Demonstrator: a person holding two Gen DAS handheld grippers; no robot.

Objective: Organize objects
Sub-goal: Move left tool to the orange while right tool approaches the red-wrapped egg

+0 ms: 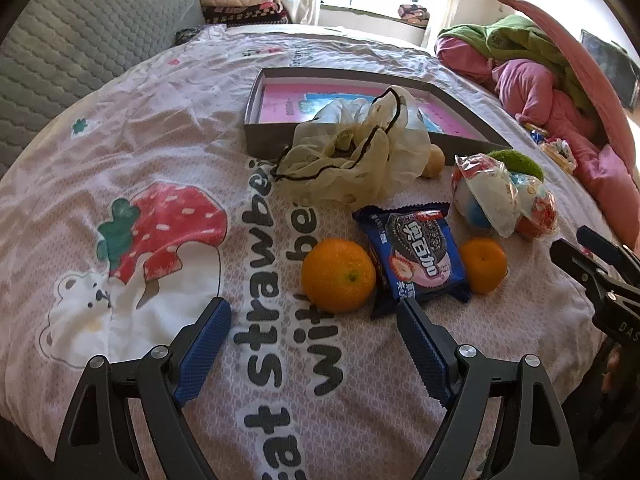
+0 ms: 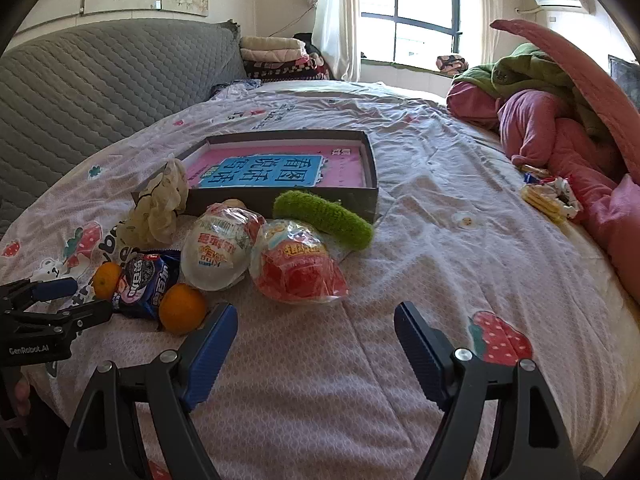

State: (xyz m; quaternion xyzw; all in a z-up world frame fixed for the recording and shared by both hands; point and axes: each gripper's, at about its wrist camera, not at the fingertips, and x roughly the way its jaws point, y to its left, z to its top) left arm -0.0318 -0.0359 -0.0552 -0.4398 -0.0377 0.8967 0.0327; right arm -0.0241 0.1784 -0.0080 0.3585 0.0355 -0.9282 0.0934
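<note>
Objects for sorting lie clustered on a pink strawberry-print bedspread, just below centre in the left wrist view. Nearest item — a large orange — sits touching the left edge of a blue cookie packet; a smaller orange sits against the packet's right edge. Above them, a cream sheer scrunchie with dark trim rests against the front wall of a shallow grey box, which has a pink and blue printed sheet on its floor. A small tan ball sits just right of the scrunchie. In the right wrist view, left of centre, two wrapped egg-shaped toys — one white, one red — lie touching each other, with a green fuzzy piece behind them against the box front.

Left gripper: jaws spread wide, holding nothing, above the bedspread just short of the large orange. Right gripper: jaws likewise wide apart and empty, over bare bedspread below the red toy. Bedding in pink and green is heaped at the right of frame.
</note>
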